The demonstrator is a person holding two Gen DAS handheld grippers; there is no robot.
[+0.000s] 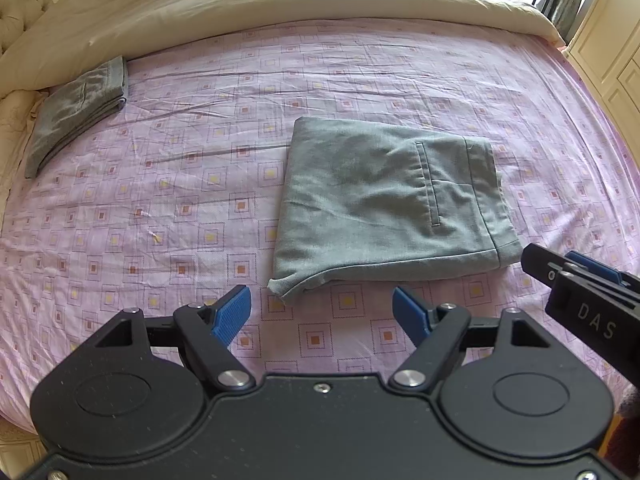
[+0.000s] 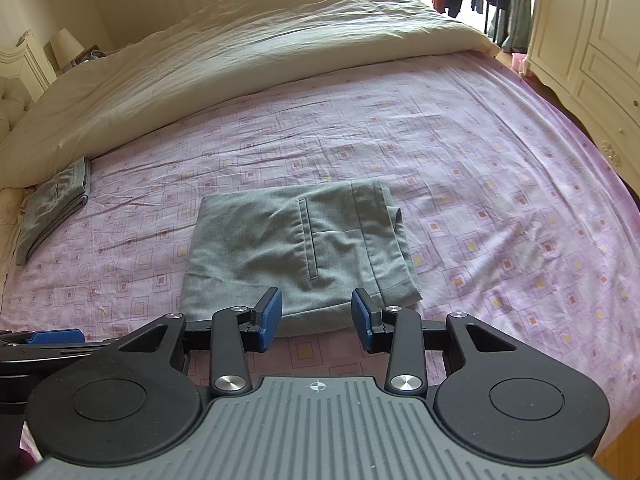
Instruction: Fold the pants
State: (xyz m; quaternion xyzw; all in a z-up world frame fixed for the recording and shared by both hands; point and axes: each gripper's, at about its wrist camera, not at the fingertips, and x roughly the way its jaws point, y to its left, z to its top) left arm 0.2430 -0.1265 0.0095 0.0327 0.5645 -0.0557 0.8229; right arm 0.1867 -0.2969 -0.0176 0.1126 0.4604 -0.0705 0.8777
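just beyond both grippers' empty, apart fingers point(image 2: 270, 312) the folded pants point(image 2: 296, 248) lie; a careless snag on the loose near hem could undo the fold.

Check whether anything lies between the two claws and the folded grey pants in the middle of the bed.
Nothing visible does. Only bare pink sheet separates the left claw and right claw from the folded pants. Both claws are open and empty.

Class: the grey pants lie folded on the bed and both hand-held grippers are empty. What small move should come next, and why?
Probably draw both back. The pants already lie as a compact rectangle on the sheet, and the left hand-held gripper and right hand-held gripper hover open, touching nothing.
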